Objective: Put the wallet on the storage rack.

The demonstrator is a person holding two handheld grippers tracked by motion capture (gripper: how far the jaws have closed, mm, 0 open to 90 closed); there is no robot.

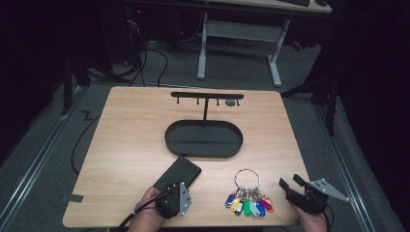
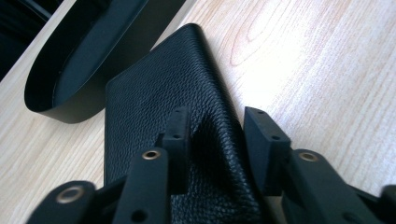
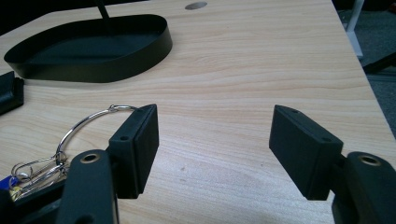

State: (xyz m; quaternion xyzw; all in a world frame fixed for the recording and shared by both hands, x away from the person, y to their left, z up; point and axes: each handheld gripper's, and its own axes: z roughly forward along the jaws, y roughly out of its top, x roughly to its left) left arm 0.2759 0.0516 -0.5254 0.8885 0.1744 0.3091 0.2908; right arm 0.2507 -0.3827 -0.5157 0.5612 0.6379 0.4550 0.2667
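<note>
Jaws of the left gripper [image 2: 217, 135] straddle the near end of a black leather wallet [image 2: 163, 112], one jaw over its grained face and the other down past its long edge; whether the pads already press on it, I cannot tell. That wallet lies flat on the wooden worktop [image 1: 125, 125], angled with its far corner pointing toward a black oval tray [image 1: 203, 138], which sits just beyond it. Taking the wallet by its thin edge looks like the way to lift it without sliding it. From the tray rises a thin post with a hook bar [image 1: 207, 95] across the top. Right of the wallet lies a large key ring [image 1: 249, 192] carrying coloured tags. At the near right corner, the right gripper [image 3: 215, 149] rests with its jaws wide apart and nothing between them, just beside the ring, seemingly waiting its turn.
</note>
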